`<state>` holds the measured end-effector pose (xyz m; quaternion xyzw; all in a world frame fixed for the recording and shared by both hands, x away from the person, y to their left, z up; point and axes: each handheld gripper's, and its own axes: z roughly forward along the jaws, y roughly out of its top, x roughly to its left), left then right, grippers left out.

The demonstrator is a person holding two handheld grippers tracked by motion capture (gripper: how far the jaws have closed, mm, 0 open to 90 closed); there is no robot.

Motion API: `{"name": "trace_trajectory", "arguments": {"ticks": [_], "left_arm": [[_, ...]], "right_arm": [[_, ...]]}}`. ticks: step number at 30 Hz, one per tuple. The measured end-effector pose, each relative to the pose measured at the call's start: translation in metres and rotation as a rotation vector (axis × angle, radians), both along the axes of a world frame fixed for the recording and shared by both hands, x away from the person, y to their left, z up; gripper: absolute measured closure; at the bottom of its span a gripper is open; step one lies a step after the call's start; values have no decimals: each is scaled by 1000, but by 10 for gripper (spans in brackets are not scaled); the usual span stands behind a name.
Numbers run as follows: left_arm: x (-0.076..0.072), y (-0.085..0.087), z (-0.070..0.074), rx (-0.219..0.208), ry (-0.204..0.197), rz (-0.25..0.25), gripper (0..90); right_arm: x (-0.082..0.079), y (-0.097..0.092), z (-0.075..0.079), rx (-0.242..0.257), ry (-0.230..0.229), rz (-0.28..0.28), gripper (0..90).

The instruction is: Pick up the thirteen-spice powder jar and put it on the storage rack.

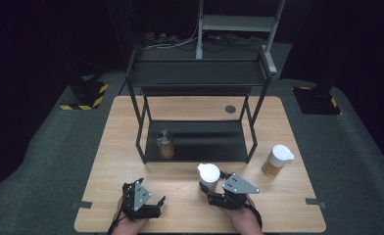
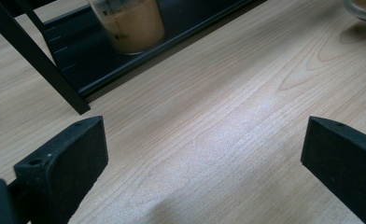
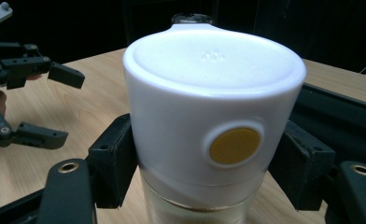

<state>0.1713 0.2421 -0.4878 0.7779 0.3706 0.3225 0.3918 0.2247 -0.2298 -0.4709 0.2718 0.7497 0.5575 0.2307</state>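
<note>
The right gripper [image 1: 212, 188] was clamped on a white-lidded jar [image 1: 209, 176] standing upright on the wooden table [image 1: 278, 205], just in front of the black shelf rack [image 1: 200, 142]; its pads [image 3: 111, 161] pressed the jar's sides below the lid. The left gripper [image 1: 148, 200] rested near the table's front edge, jaws wide apart with bare tabletop between them. A second white-lidded jar [image 1: 277, 160] stood to the right, and a lidless jar [image 1: 165, 144] stood on the rack's lower shelf.
</note>
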Motion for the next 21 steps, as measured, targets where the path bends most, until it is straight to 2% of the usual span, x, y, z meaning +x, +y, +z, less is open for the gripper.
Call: {"name": "trace_trajectory", "arguments": {"ticks": [21], "left_arm": [[-1,1,-1,-6,-5,-1,9]], "right_arm": [[18,10,16,11,-13,-28,301]]}}
